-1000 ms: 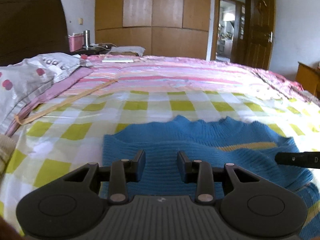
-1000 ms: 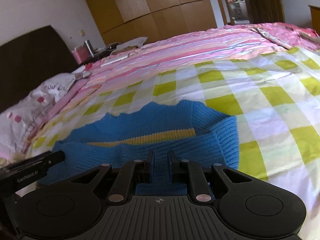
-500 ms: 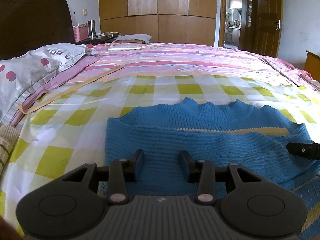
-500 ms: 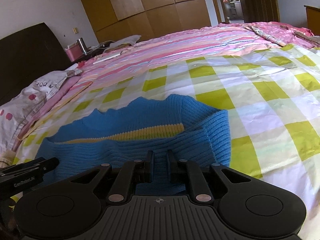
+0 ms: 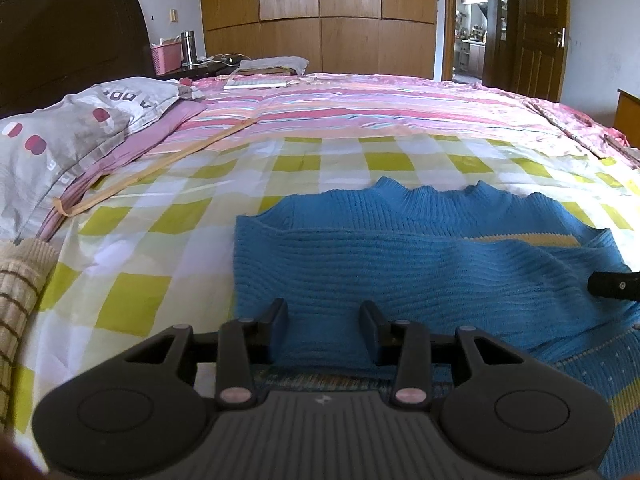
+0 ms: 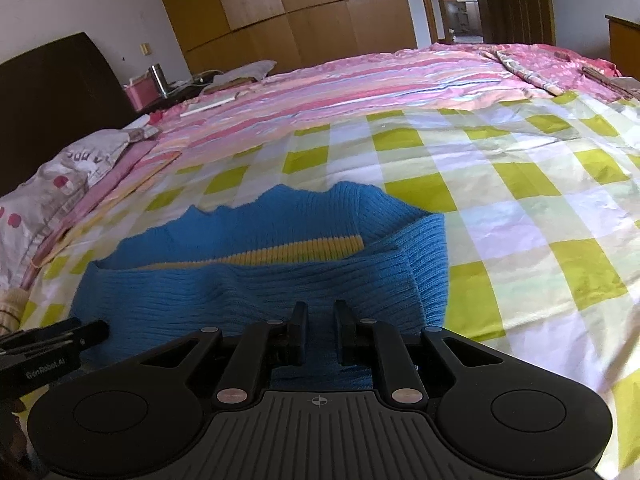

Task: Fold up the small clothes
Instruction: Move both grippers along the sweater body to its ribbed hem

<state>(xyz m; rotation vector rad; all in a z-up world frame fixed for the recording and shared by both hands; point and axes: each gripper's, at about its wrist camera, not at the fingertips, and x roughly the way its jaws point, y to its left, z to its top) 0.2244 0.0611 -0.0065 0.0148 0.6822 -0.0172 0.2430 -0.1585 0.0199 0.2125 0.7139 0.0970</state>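
Note:
A blue knit sweater [image 5: 400,264] with a yellow stripe [image 6: 288,250] lies on the checked sheet [image 5: 160,240], its near part folded back over itself. My left gripper [image 5: 323,320] is over the sweater's near left edge. Its jaws stand apart, with fabric lying loose between them. My right gripper [image 6: 322,330] is at the near right edge, its jaws almost together and pinching a ridge of blue knit. One finger of the right gripper [image 5: 616,285] pokes into the left wrist view. The left gripper [image 6: 60,344] shows at the lower left of the right wrist view.
A grey spotted pillow [image 5: 60,140] and a beige knit cloth [image 5: 20,292] lie at the left. Beyond the sheet the pink striped quilt [image 5: 360,112] reaches a bedside table with a pink basket [image 5: 166,56]. Behind stand a wooden wardrobe [image 5: 320,20] and an open door [image 5: 536,28].
The left wrist view has tipped downward, so more of the sweater shows. The left jaws have spread slightly. The right gripper keeps its pinch, and the sweater lies as before.

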